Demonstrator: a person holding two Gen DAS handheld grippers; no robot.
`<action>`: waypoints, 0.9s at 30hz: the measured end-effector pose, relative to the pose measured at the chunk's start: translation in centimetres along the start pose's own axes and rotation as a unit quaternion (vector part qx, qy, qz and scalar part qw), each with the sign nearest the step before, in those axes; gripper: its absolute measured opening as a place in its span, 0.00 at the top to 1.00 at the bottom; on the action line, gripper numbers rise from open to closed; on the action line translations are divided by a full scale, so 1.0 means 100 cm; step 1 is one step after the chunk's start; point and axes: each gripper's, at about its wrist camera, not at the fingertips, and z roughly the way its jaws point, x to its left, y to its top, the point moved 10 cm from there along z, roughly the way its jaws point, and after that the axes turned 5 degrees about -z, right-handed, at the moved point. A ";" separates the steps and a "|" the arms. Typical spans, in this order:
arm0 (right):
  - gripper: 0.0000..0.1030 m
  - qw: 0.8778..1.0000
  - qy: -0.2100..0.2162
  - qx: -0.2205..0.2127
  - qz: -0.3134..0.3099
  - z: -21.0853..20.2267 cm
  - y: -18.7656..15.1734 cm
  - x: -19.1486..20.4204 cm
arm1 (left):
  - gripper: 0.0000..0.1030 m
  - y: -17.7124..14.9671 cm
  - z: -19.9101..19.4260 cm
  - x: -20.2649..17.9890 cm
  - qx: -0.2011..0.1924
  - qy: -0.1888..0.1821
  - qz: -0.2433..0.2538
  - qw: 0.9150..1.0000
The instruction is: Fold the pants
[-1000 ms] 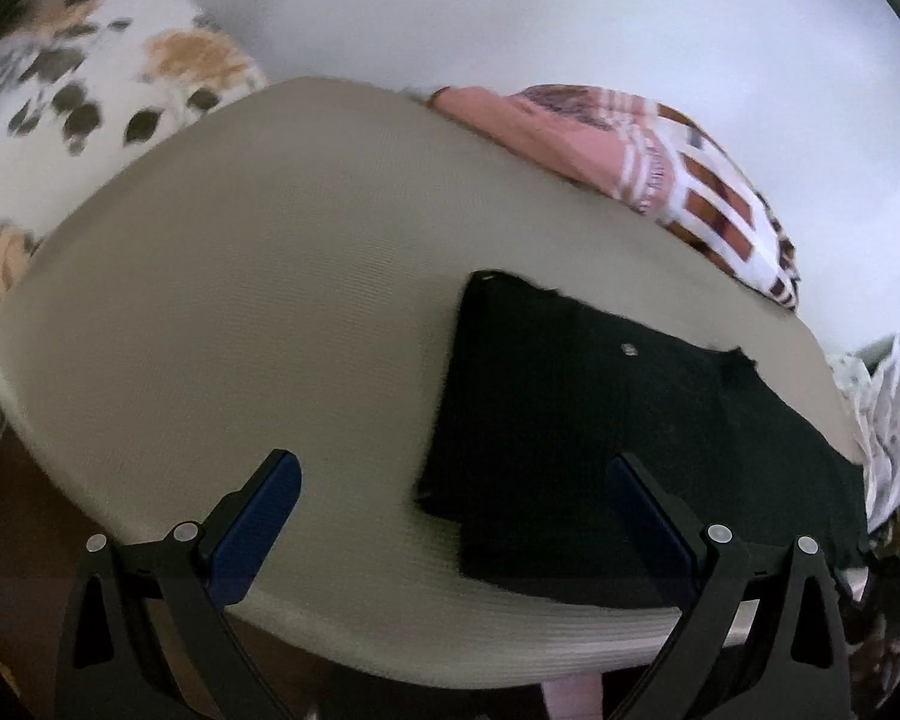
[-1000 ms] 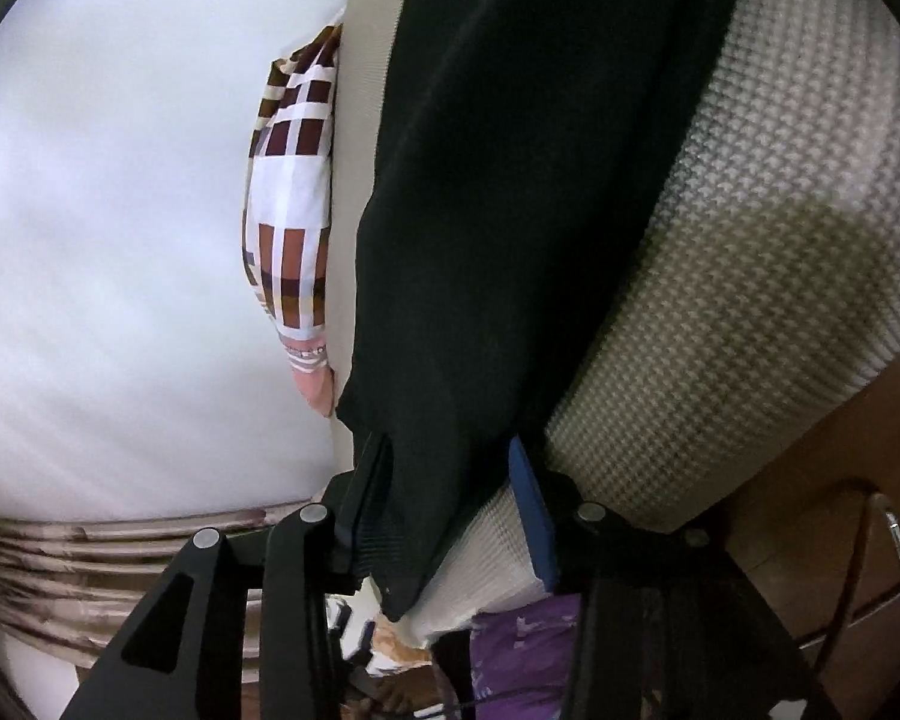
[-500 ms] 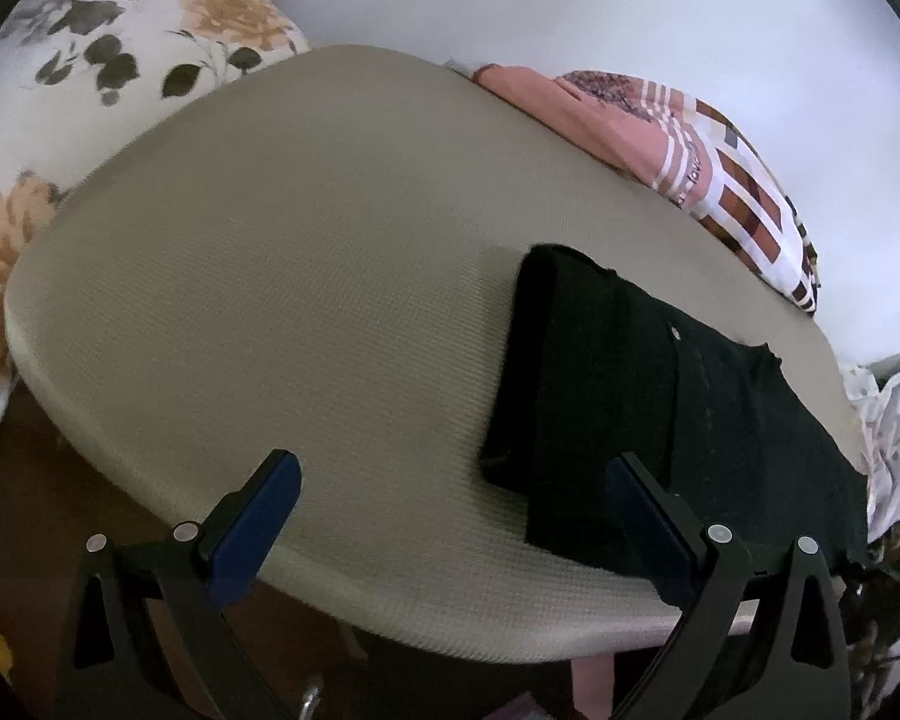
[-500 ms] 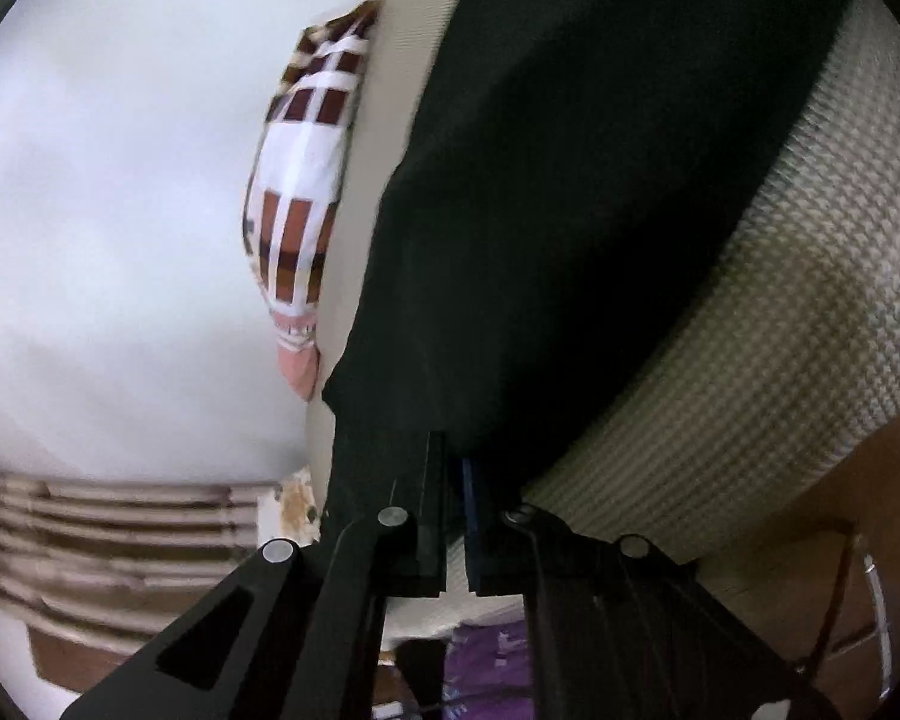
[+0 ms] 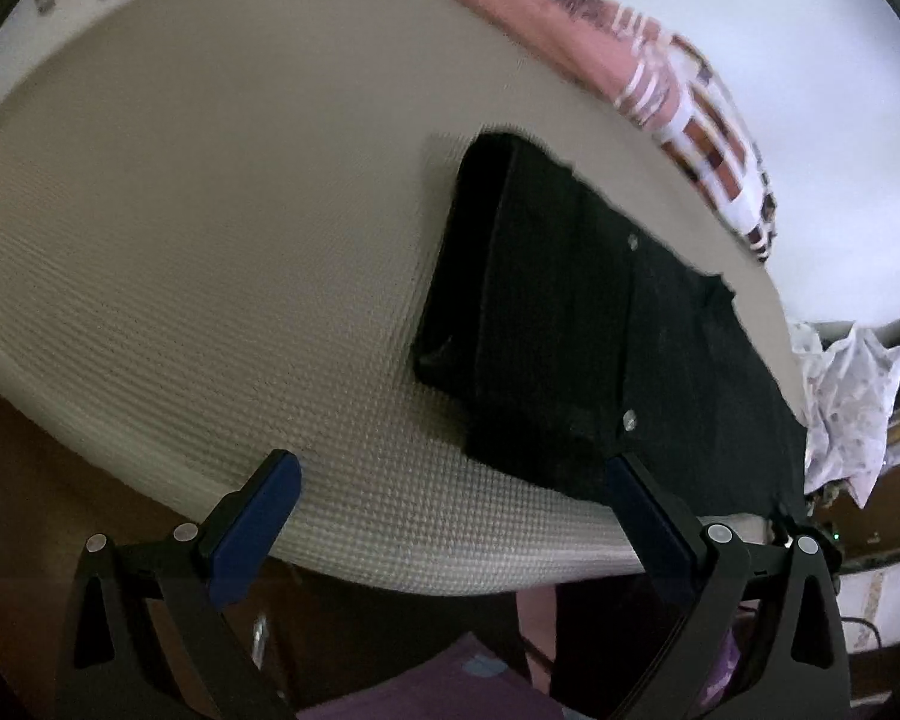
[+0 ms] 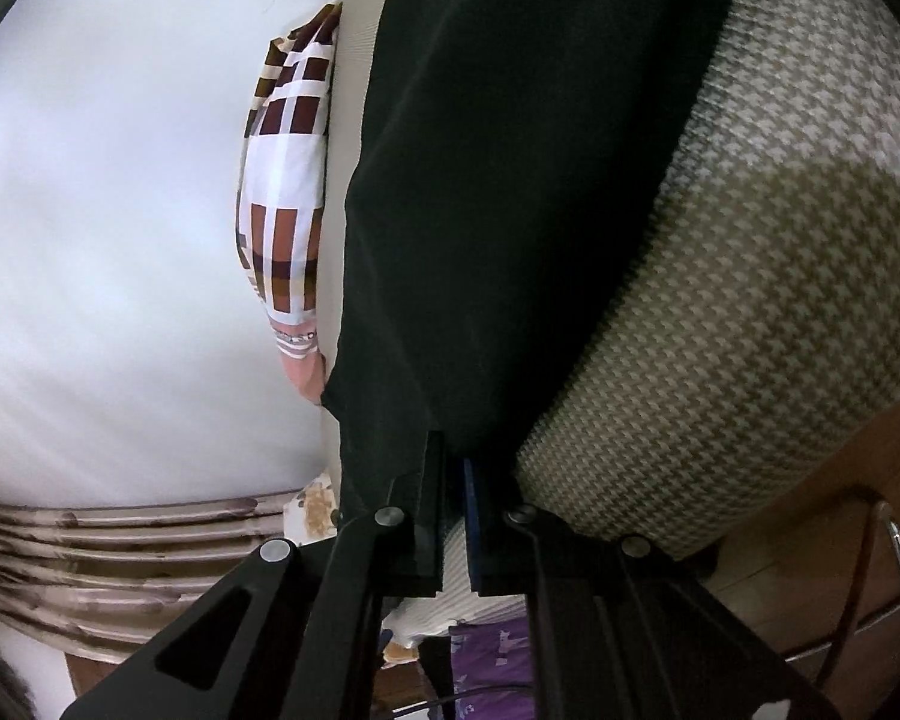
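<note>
Black pants lie stretched across the right part of a beige textured cushion, waistband end with two small studs toward the middle. My left gripper stands open over the cushion's near edge, its right finger at the waistband's near corner, nothing pinched. In the right wrist view the pants run away along the cushion. My right gripper is shut on the pants' near end, the cloth pinched between the pads.
A pink and brown checked cloth lies behind the cushion against a white wall. A white crumpled cloth sits at the right. Purple fabric and a striped beige drape are below. A chrome frame stands at the lower right.
The right gripper closed on the pants' end. The left gripper dropped and tilted further down, so the cushion and the waistband now loom larger and closer to its fingers.
</note>
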 end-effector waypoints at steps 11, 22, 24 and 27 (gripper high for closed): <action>0.91 1.000 0.002 0.002 0.010 0.001 -0.004 0.003 | 0.78 0.004 0.001 -0.030 -0.018 0.023 0.053 0.998; 0.89 1.000 0.002 0.017 -0.003 0.012 -0.010 0.009 | 0.95 0.078 -0.028 -0.010 -0.074 0.068 0.074 0.992; 0.90 1.000 0.002 0.018 -0.002 0.013 -0.009 0.009 | 0.95 0.066 -0.032 -0.006 -0.062 0.022 0.055 0.996; 0.91 1.000 0.003 0.018 0.000 0.013 -0.008 0.008 | 0.88 0.035 -0.032 -0.013 -0.027 0.007 0.063 0.998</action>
